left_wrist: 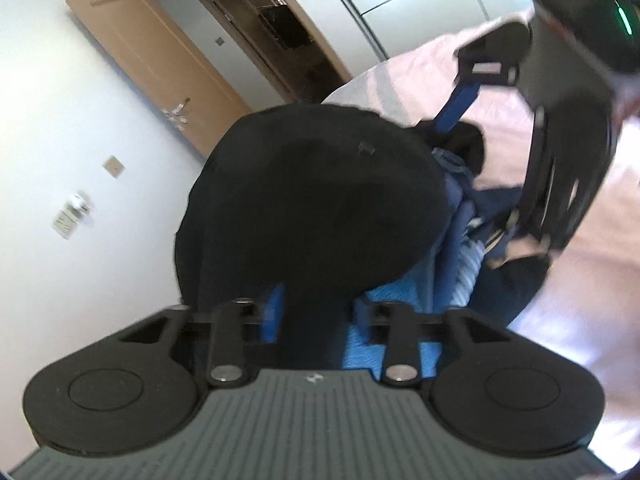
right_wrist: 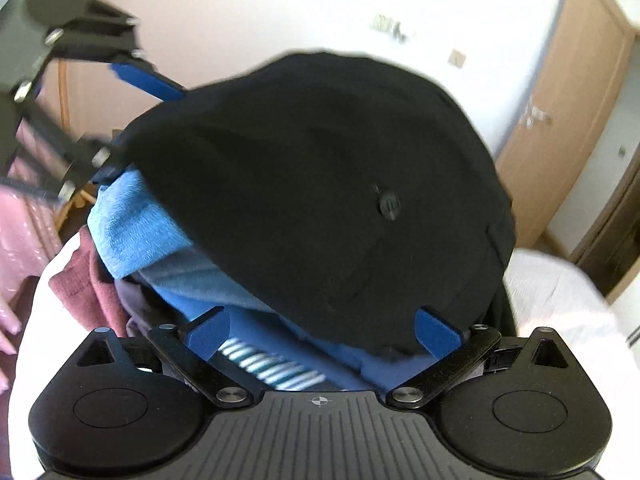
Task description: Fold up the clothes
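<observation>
A black garment (left_wrist: 312, 192) bulges up over a pile of clothes and fills the middle of both views. My left gripper (left_wrist: 316, 304) is shut on a fold of it, with black cloth pinched between the blue fingers (left_wrist: 272, 312). The right wrist view shows one left finger (right_wrist: 148, 80) running into the garment's (right_wrist: 320, 184) far edge. My right gripper (right_wrist: 324, 328) stands open and wide; the garment's near hem drapes over its right finger (right_wrist: 436, 332) without being pinched. From the left wrist view, a right finger (left_wrist: 460, 100) reaches toward the garment's far side.
Under the black garment lie a light blue towel (right_wrist: 128, 220), a blue-and-white striped cloth (right_wrist: 272, 364) and a maroon garment (right_wrist: 88, 280). The pile rests on a bed with a pale cover (left_wrist: 420, 68). A wooden door (left_wrist: 160, 64) stands open behind. A hand (right_wrist: 6, 328) shows at the left edge.
</observation>
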### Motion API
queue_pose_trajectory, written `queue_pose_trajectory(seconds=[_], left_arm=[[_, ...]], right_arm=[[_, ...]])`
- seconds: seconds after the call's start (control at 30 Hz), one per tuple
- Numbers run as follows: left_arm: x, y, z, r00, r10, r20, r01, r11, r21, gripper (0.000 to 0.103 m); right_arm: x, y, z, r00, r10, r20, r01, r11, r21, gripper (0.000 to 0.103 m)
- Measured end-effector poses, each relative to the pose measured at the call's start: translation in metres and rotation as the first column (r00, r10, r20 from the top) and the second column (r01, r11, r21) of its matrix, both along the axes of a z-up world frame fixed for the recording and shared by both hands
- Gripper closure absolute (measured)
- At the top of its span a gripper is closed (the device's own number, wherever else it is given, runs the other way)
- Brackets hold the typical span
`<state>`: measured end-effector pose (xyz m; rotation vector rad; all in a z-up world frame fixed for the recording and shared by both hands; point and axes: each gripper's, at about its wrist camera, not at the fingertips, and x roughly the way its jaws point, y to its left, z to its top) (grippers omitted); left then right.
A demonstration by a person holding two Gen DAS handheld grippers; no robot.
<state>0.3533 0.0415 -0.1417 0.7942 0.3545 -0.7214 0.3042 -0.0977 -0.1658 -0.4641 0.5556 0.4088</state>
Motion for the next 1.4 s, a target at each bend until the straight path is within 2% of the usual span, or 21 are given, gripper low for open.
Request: queue_pose_trajectory(seconds=[0.07, 0.2, 0.3, 0.43, 0.53, 0.67, 0.77, 0.83, 0.9, 0.97, 1.03, 1.07, 1.1, 1.13, 1.17, 1.23, 1.3, 1.33, 1.4], left_arm=[[0.002, 0.003, 0.013, 0.999, -0.023, -0.033, 0.02, 0.998, -0.066, 0.085], [0.009, 0.004, 0.03, 0.999, -0.037, -0.038, 0.032, 0.994, -0.109, 0.091], [0.011, 0.008, 0.046, 0.999, -0.034, -0.017, 0.032, 0.988, -0.148, 0.094], [0.009, 0.011, 0.065, 0.998, -0.061, 0.019, 0.064, 0.981, -0.182, 0.094], [0.009, 0.015, 0.065, 0.997, -0.077, 0.023, 0.08, 0.982, -0.17, 0.094], [0.003, 0.021, 0.069, 0.996, -0.092, 0.012, 0.092, 0.976, -0.196, 0.094], [0.002, 0.021, 0.071, 0.993, -0.118, 0.004, 0.116, 0.969, -0.219, 0.094], [0.0, 0.025, 0.073, 0.993, -0.121, 0.004, 0.119, 0.966, -0.229, 0.094], [-0.002, 0.03, 0.075, 0.993, -0.117, 0.006, 0.115, 0.965, -0.237, 0.094], [-0.006, 0.034, 0.075, 0.994, -0.111, 0.012, 0.11, 0.966, -0.235, 0.094], [-0.009, 0.036, 0.069, 0.995, -0.094, 0.023, 0.096, 0.97, -0.223, 0.094], [-0.011, 0.036, 0.065, 0.996, -0.083, 0.029, 0.087, 0.973, -0.215, 0.094], [-0.013, 0.037, 0.061, 0.997, -0.073, 0.036, 0.078, 0.975, -0.208, 0.092], [-0.015, 0.036, 0.055, 0.997, -0.063, 0.042, 0.07, 0.979, -0.194, 0.091], [-0.016, 0.035, 0.047, 0.997, -0.055, 0.048, 0.063, 0.983, -0.172, 0.089], [-0.02, 0.032, 0.033, 0.998, -0.049, 0.044, 0.055, 0.987, -0.15, 0.067], [-0.028, 0.03, 0.025, 0.998, -0.061, 0.034, 0.066, 0.985, -0.16, 0.055], [-0.033, 0.029, 0.023, 0.997, -0.07, 0.028, 0.073, 0.982, -0.172, 0.042], [-0.044, 0.025, 0.019, 0.995, -0.093, 0.037, 0.099, 0.977, -0.189, 0.022]], right_arm=[[-0.007, 0.013, 0.002, 0.998, 0.02, 0.066, -0.02, 1.0, -0.014, 0.001], [-0.011, 0.034, 0.0, 0.985, 0.052, 0.164, -0.051, 0.999, -0.008, 0.001], [-0.005, 0.048, -0.002, 0.97, 0.03, 0.241, -0.025, 0.999, -0.023, 0.001], [0.004, 0.045, 0.006, 0.937, -0.041, 0.347, 0.063, 0.997, -0.053, 0.001], [0.003, 0.043, 0.005, 0.929, 0.008, 0.369, 0.042, 0.991, -0.127, 0.001], [-0.012, 0.028, 0.026, 0.937, -0.056, 0.346, 0.061, 0.998, -0.004, 0.008], [-0.019, 0.036, 0.031, 0.925, -0.04, 0.378, 0.036, 0.999, 0.017, 0.008], [-0.011, 0.045, 0.026, 0.92, -0.003, 0.392, 0.009, 1.0, -0.014, 0.008], [0.003, 0.052, 0.015, 0.914, 0.011, 0.406, 0.025, 0.996, -0.084, 0.009], [0.016, 0.051, 0.006, 0.916, -0.001, 0.401, 0.066, 0.986, -0.15, 0.029], [0.028, 0.041, 0.003, 0.925, -0.018, 0.38, 0.096, 0.978, -0.187, 0.039], [0.033, 0.035, 0.001, 0.929, -0.027, 0.369, 0.11, 0.972, -0.206, 0.051], [0.038, 0.031, 0.003, 0.938, -0.026, 0.346, 0.11, 0.968, -0.225, 0.084], [0.038, 0.026, 0.009, 0.942, -0.028, 0.335, 0.111, 0.967, -0.23, 0.091], [0.037, 0.022, 0.015, 0.942, -0.034, 0.334, 0.115, 0.967, -0.225, 0.091], [0.033, 0.016, 0.031, 0.944, -0.033, 0.33, 0.113, 0.967, -0.227, 0.092], [0.027, 0.012, 0.048, 0.944, -0.035, 0.327, 0.114, 0.968, -0.225, 0.093], [0.025, 0.01, 0.057, 0.944, -0.047, 0.328, 0.125, 0.967, -0.222, 0.093], [0.021, 0.004, 0.076, 0.941, -0.076, 0.331, 0.153, 0.965, -0.213, 0.094]])
